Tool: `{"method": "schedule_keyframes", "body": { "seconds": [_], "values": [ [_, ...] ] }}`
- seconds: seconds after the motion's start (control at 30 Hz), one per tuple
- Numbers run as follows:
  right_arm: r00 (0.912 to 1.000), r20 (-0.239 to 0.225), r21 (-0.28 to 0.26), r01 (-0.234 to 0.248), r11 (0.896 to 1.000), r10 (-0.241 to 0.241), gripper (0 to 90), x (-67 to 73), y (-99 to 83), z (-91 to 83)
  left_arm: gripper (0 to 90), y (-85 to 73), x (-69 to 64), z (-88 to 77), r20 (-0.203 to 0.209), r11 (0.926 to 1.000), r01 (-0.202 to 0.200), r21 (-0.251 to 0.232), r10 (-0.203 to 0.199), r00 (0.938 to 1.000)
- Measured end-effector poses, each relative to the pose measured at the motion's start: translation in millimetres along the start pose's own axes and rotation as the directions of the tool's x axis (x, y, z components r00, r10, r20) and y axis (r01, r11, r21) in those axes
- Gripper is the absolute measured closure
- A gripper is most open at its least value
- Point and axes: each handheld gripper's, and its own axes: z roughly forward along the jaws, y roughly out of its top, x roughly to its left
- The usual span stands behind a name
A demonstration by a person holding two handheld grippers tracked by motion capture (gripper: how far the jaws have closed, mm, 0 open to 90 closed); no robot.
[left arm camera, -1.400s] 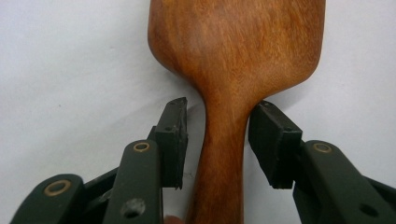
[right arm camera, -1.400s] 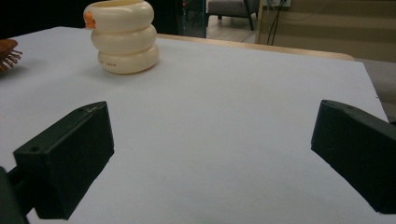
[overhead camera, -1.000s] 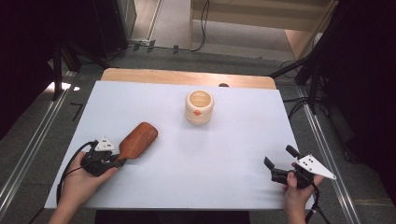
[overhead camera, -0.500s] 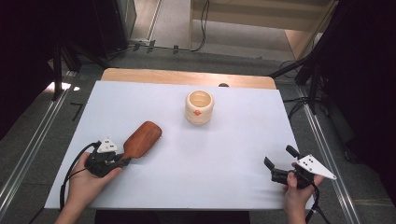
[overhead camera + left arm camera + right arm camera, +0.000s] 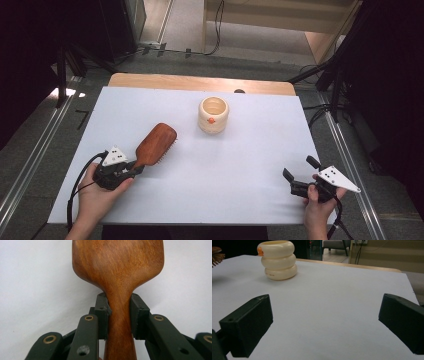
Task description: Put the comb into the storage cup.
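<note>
Brush (image 5: 156, 144): handle clamped in my left tongs (image 5: 131, 172), bristles down. Cup (image 5: 213, 114): untouched on table (image 5: 250, 165). My right tongs (image 5: 298, 176): spread, idle. Progress: grasp made; destination unknown.

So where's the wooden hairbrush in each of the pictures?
High view: the hairbrush lies left of centre, its handle in the left gripper.
Left gripper view: its wooden back fills the top, handle clamped between the jaws.
Right gripper view: bristles peek in at the top-left edge.
Shared landmark: the cream cup.

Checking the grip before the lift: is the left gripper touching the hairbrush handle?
Touching. The left gripper view shows the left gripper with both jaws pressed against the neck of the hairbrush, no gap.
</note>
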Motion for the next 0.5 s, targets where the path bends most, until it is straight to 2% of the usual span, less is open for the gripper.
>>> {"method": "schedule_keyframes", "body": {
  "seconds": [0.3,0.5],
  "values": [
    [0.9996,-0.026,-0.001,-0.005,1.0,0.005,0.0,3.9,4.6,0.2,72.5,7.7,-9.6,-1.1,0.001,0.9982,-0.016,-0.059,0.016,0.9999],
    [0.9984,-0.056,0.005,0.013,1.0,-0.012,0.0,16.3,13.5,1.8,72.5,16.1,-17.1,-1.9,-0.005,0.9945,-0.03,-0.1,0.03,0.9995]
  ]
}}
